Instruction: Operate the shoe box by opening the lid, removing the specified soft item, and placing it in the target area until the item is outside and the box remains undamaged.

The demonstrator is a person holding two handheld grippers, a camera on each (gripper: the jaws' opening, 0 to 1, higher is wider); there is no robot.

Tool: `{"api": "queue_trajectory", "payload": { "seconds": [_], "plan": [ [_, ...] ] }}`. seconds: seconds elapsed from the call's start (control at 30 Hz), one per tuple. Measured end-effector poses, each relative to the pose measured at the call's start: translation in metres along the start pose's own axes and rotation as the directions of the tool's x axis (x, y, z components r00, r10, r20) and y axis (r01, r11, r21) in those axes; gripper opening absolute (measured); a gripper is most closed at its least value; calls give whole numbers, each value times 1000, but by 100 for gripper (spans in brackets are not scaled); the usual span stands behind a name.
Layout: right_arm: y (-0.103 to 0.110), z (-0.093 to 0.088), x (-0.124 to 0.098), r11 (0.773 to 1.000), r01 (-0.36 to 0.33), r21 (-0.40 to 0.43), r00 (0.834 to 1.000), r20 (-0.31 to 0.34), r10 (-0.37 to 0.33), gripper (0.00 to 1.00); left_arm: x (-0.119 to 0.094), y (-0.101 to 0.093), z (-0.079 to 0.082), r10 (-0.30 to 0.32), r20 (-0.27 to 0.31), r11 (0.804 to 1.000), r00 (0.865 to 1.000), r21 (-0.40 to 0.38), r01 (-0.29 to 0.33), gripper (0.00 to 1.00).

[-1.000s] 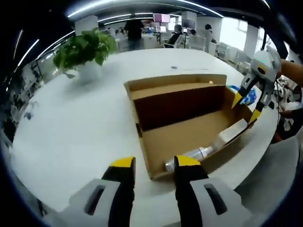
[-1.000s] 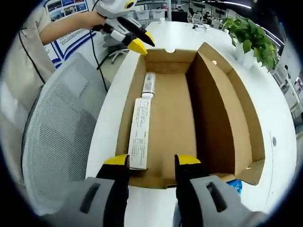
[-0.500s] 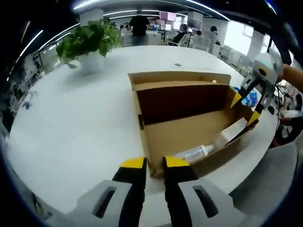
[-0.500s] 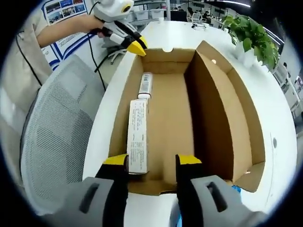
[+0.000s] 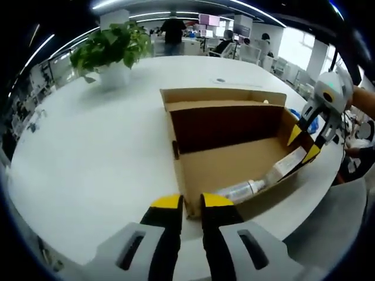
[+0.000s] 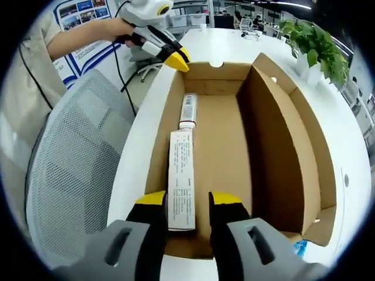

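1. Open shoe box (image 6: 234,170) on white surface (image 5: 94,146), set at the surface edge nearest the mesh chair (image 6: 70,170); lid folded back, upright along one long wall.
2. Tube (image 6: 181,175) on box floor, against the long wall nearest that edge; long axis parallel to that wall.
3. Tube appearance: flat white printed body, silvery cap end (image 5: 237,190).
4. Right tool (image 6: 181,202) directly over tube's flat end, jaws parted, straddling it, not yet closed; clearly the nearer tool.
5. Left tool (image 5: 184,202) outside the opposite short wall, jaws nearly together, gripping nothing.
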State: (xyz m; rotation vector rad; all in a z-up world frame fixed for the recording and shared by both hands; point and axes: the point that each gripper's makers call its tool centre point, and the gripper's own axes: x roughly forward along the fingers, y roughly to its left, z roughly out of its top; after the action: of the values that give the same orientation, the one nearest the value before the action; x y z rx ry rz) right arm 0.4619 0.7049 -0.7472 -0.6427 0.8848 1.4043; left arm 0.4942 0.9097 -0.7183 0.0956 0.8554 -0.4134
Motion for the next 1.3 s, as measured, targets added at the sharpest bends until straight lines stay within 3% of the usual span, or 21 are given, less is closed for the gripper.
{"api": "queue_trajectory", "payload": {
  "seconds": [0.17,0.77,1.3],
  "plan": [
    [2,-2,2,1000,3,-10,1000,-10,-4,17,0,1,0,1,-4,1000,1000,-10,-1,7],
    [3,3,-7,999,43,0,999,-9,-43,15,1,5,-1,14,-5,998,1000,-57,-14,3],
    [1,24,-40,996,88,-18,995,49,-87,15,0,6,-1,29,5,997,1000,-75,-28,3]
  ]
}}
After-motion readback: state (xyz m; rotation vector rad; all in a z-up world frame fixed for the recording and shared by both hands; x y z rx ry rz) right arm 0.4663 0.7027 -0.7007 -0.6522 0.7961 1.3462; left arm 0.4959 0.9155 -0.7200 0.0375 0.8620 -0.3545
